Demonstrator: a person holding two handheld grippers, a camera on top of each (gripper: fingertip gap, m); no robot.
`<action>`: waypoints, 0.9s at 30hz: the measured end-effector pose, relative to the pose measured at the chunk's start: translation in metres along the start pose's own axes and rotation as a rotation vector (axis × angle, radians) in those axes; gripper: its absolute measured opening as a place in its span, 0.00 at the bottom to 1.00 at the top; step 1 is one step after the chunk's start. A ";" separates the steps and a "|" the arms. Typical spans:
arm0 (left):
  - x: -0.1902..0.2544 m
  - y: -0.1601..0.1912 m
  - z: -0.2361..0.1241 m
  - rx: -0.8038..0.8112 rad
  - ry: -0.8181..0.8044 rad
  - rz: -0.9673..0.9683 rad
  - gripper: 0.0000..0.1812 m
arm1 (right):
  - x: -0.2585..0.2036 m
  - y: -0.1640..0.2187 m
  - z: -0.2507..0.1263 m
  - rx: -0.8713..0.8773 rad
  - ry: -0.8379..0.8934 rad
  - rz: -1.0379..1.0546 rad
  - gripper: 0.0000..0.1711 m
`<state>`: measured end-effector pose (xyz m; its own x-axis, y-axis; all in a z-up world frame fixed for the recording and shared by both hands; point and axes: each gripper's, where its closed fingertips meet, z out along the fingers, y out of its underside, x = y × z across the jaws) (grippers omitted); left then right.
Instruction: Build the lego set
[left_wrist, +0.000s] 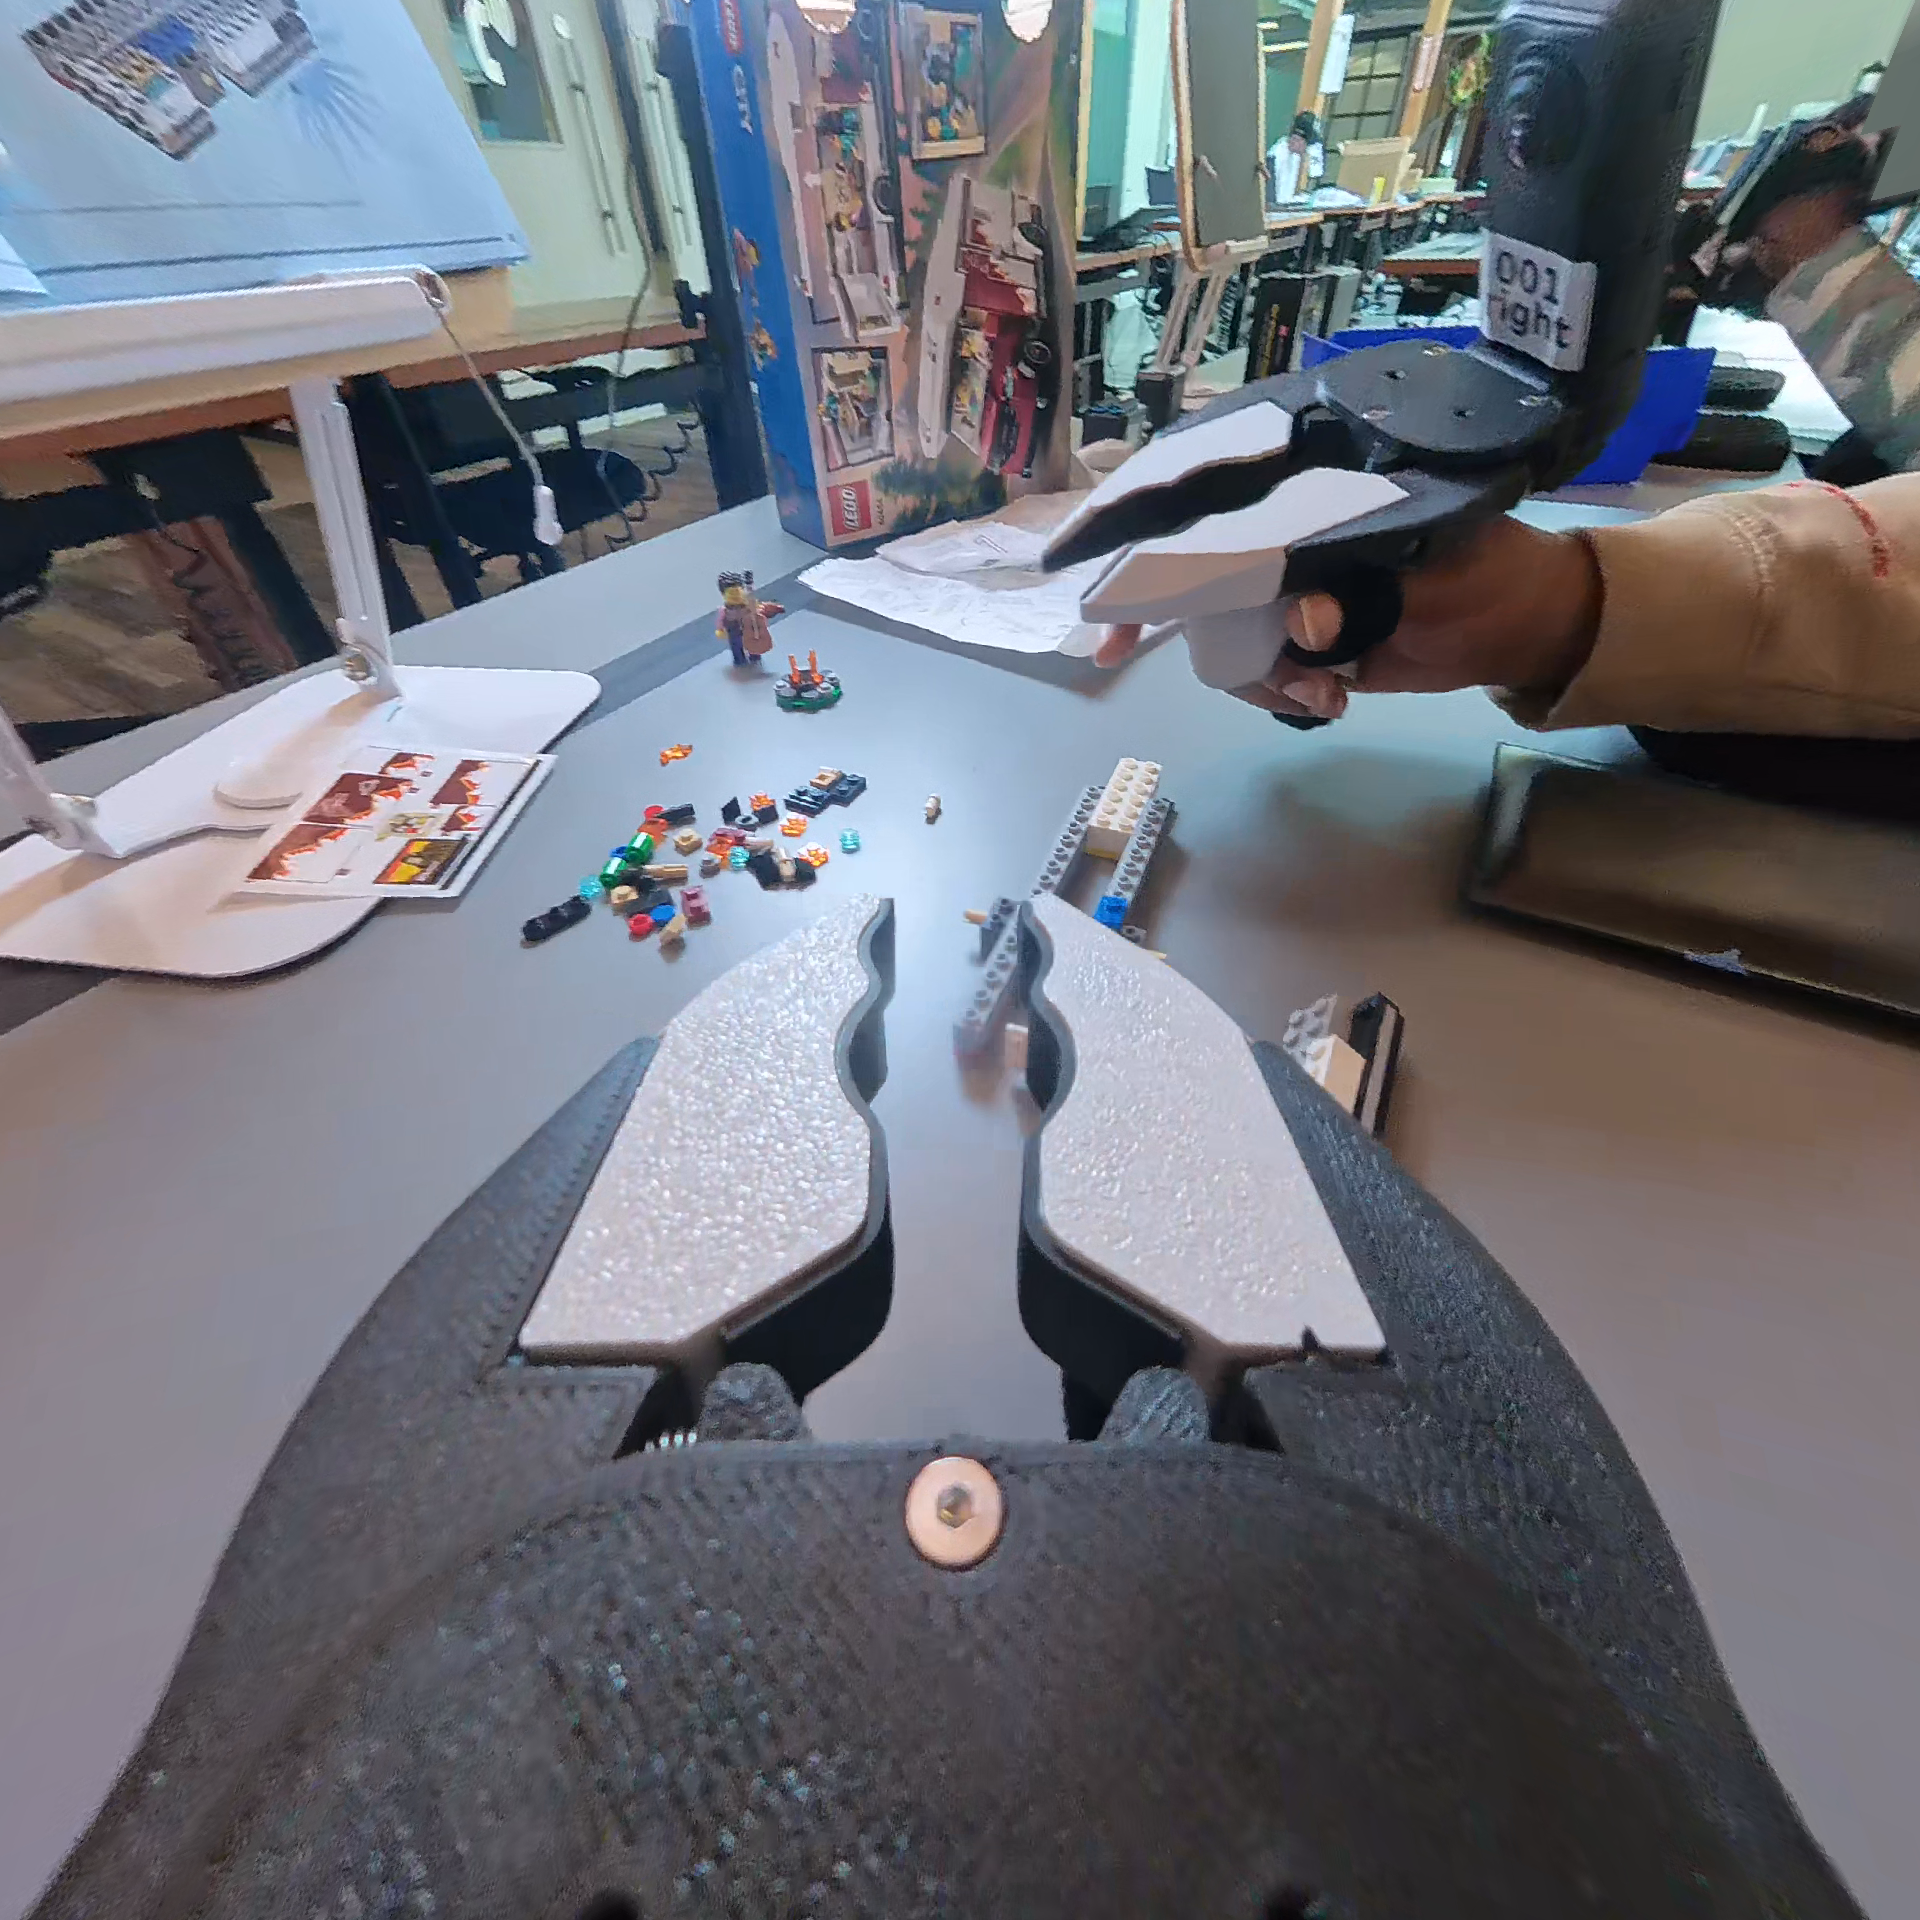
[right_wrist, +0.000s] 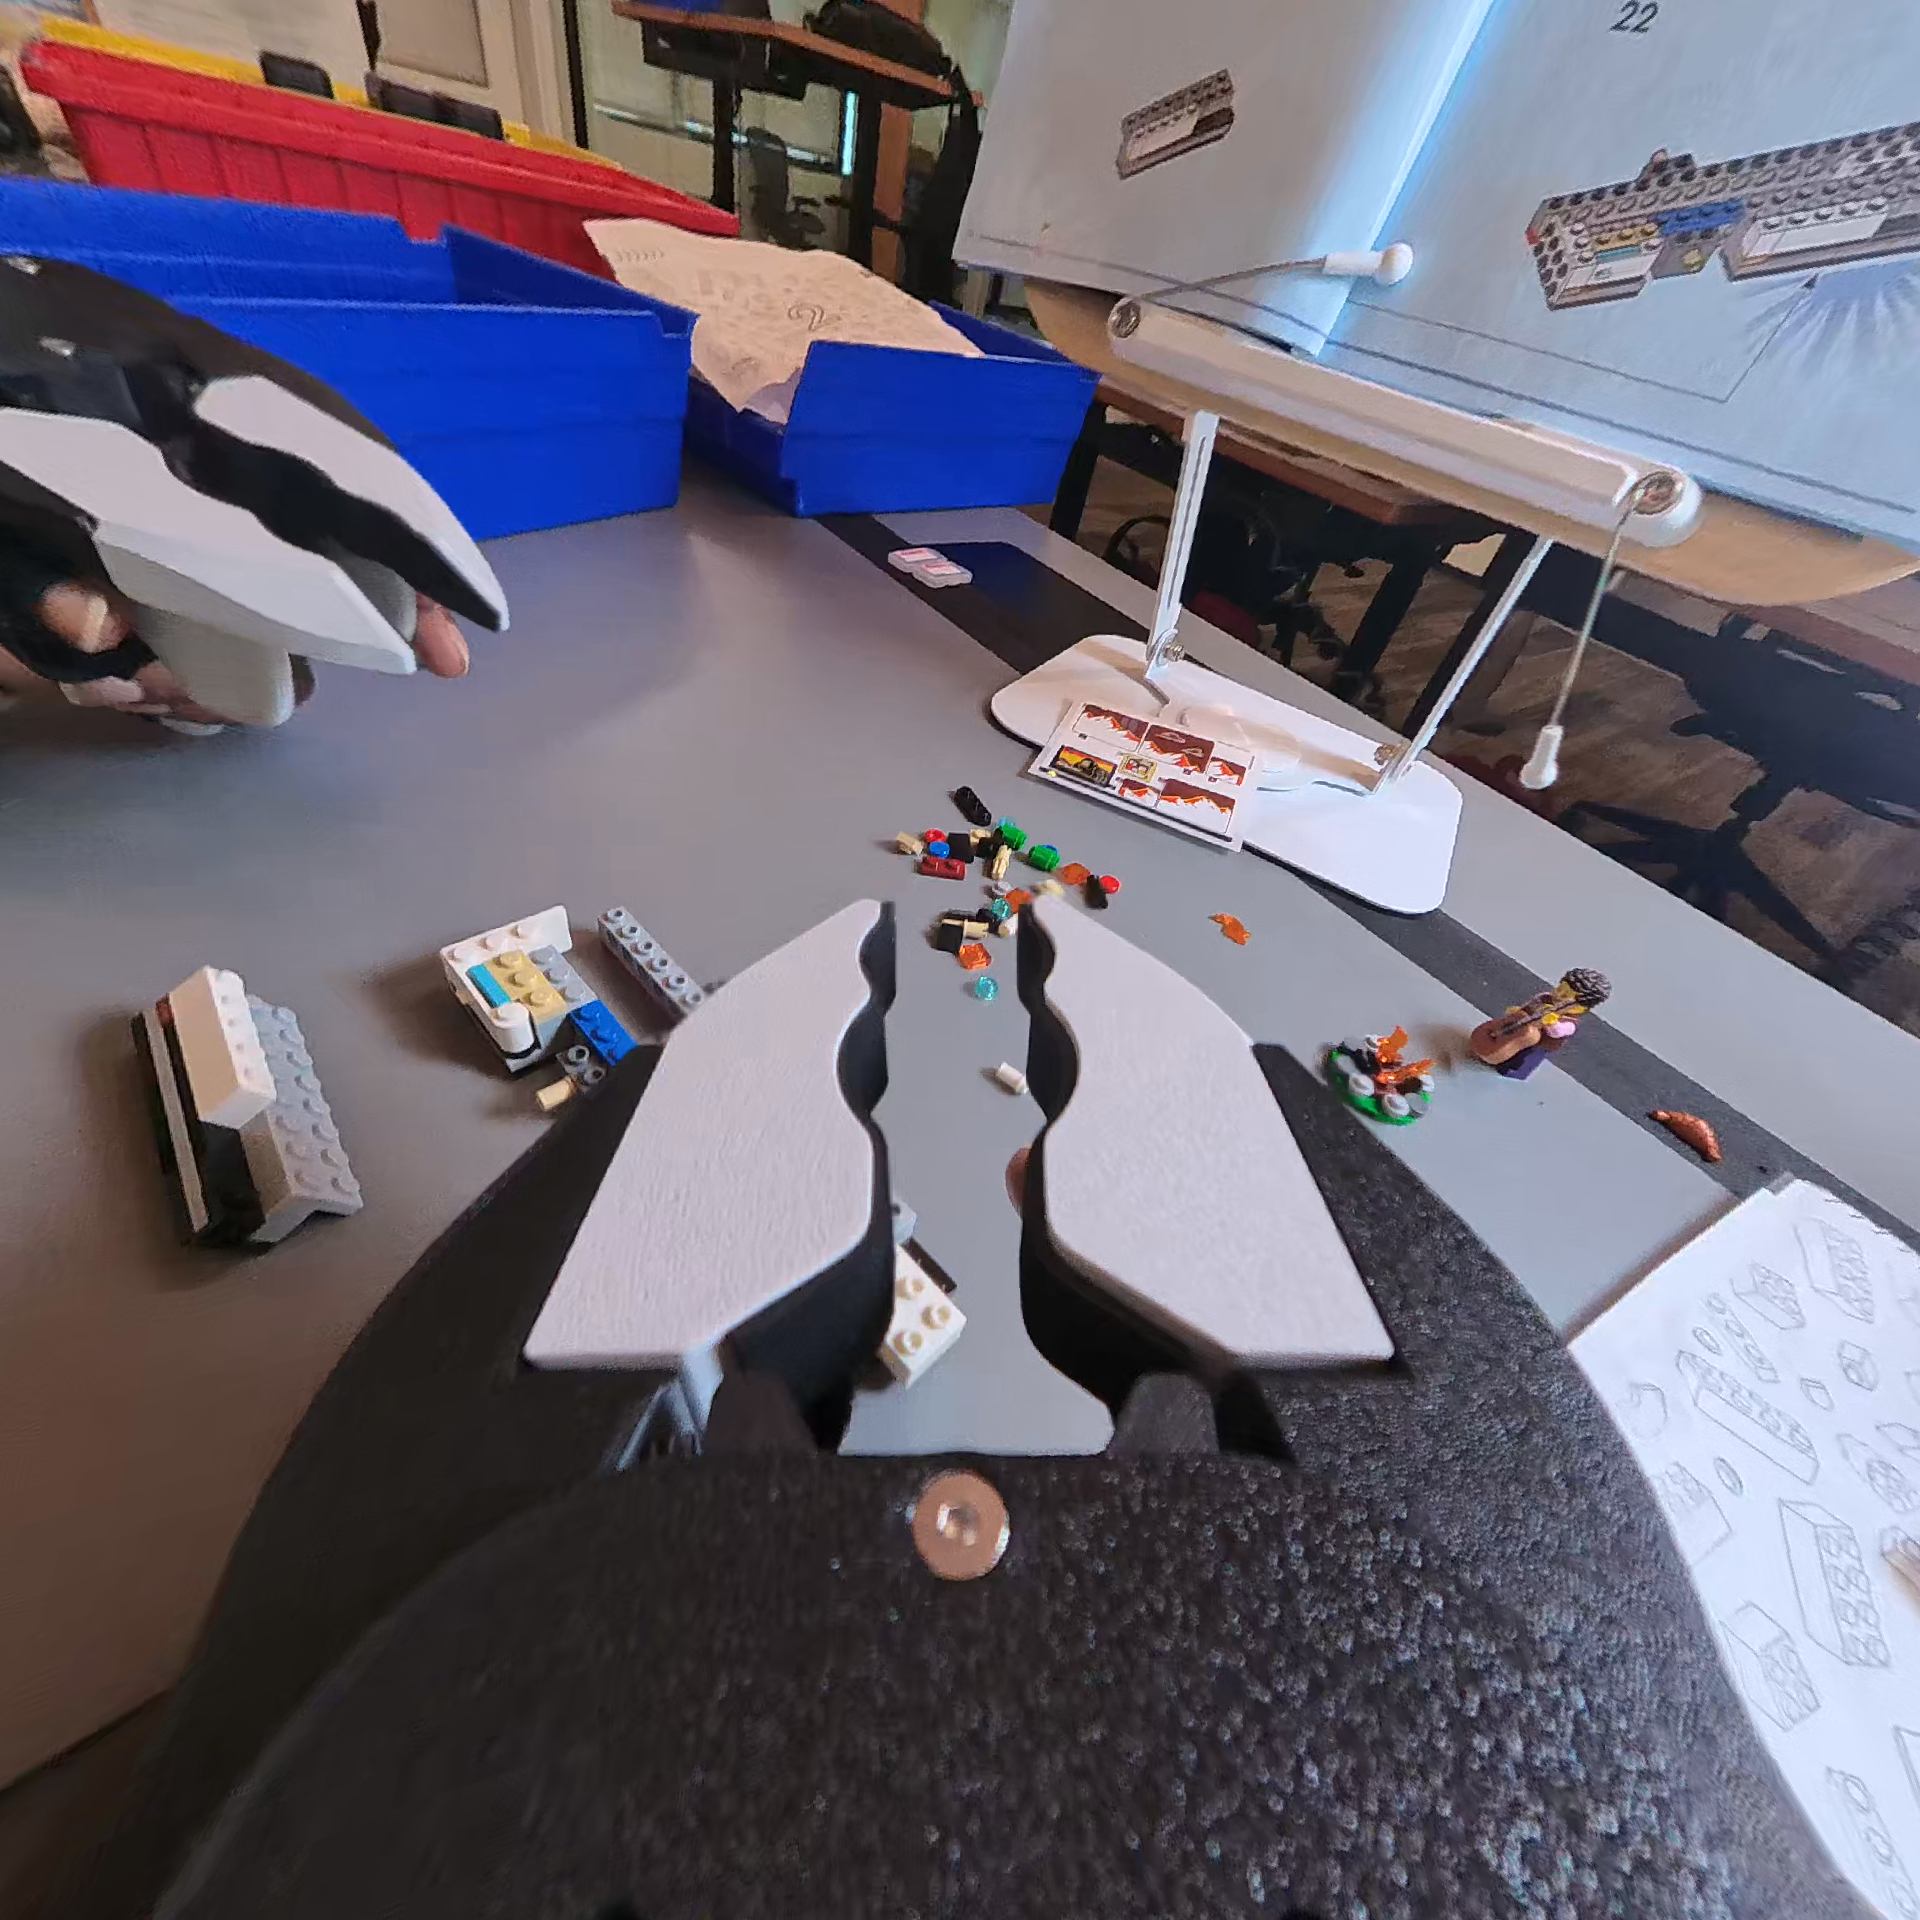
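Note:
My left gripper (left_wrist: 956, 914) is open and empty, low over the grey table (left_wrist: 312, 1195). A grey studded beam (left_wrist: 992, 966) lies just by its right fingertip. Beyond it lies a long grey assembly with a white brick (left_wrist: 1112, 831). A pile of small coloured pieces (left_wrist: 707, 852) lies ahead left. My right gripper (right_wrist: 956, 914) is open and empty above the same pile (right_wrist: 997, 873). A white brick (right_wrist: 920, 1320) lies under it. A white, tan and blue assembly (right_wrist: 530, 987) and a black, white and grey block (right_wrist: 239, 1101) lie to its left.
A minifigure (right_wrist: 1538, 1023) and a campfire build (right_wrist: 1382, 1070) stand at the right. A sticker sheet (right_wrist: 1143, 774) lies on the white booklet stand's base (right_wrist: 1351, 831). Blue bins (right_wrist: 520, 364) line the far edge. The set's box (left_wrist: 883, 260) and printed paper (left_wrist: 966, 592) stand behind. The tips of one gripper are about 15 cm away from the tips of the other. My right gripper's tips are some 9 cm from the white brick (right_wrist: 920, 1320).

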<state>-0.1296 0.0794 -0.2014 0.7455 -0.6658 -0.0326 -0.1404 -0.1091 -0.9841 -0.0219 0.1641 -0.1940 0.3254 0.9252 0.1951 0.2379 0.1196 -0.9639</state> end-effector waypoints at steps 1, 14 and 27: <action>0.005 0.002 0.001 -0.011 0.029 0.000 0.13 | -0.002 0.004 0.001 -0.025 -0.020 -0.013 0.14; 0.088 0.052 0.004 -0.323 0.430 0.134 0.28 | -0.012 0.065 -0.022 -0.424 -0.301 -0.071 0.36; 0.081 0.069 0.011 -0.418 0.331 0.282 0.21 | -0.018 0.085 -0.008 -0.550 -0.345 -0.223 0.29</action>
<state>-0.0715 0.0265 -0.2741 0.4090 -0.8984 -0.1600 -0.5972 -0.1310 -0.7913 -0.0002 0.1541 -0.2776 -0.0736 0.9723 0.2217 0.7254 0.2048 -0.6571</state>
